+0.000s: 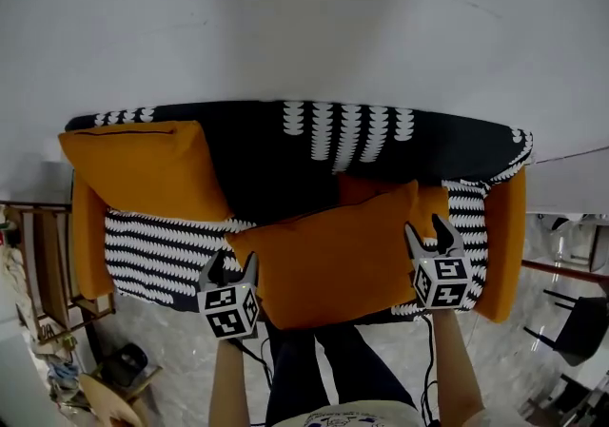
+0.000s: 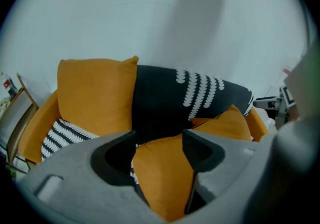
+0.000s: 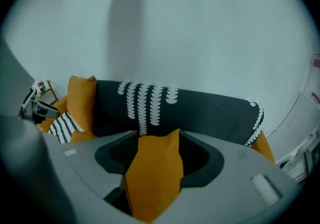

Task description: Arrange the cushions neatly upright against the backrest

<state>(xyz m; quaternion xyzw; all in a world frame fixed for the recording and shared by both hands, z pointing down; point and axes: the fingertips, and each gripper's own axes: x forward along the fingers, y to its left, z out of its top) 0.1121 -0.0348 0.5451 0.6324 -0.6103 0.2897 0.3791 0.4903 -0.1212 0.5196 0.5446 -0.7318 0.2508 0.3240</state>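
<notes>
An orange front cushion (image 1: pixel 333 254) is seen at the front edge of the sofa's striped seat (image 1: pixel 152 249), right of the middle and apart from the black backrest (image 1: pixel 276 149). Whether it rests on the seat cannot be told.

Its left corner is straddled by the left gripper (image 1: pixel 233 265). In the left gripper view the jaws of that gripper (image 2: pixel 157 140) are spread wide, with the cushion (image 2: pixel 165 178) between them and a gap showing beside one jaw, so it is not clamped. Its right corner is pinched by the right gripper (image 1: pixel 425 233). In the right gripper view the fabric (image 3: pixel 152 178) is pressed from both sides by the half-closed jaws (image 3: pixel 157 140).

Just behind it, part of another orange cushion (image 1: pixel 366 189) is seen near the right end of the backrest.

A third orange cushion, the left cushion (image 1: pixel 143 168), is stood upright against the backrest at the sofa's left end. An orange armrest (image 1: pixel 504 235) closes the right end.
</notes>
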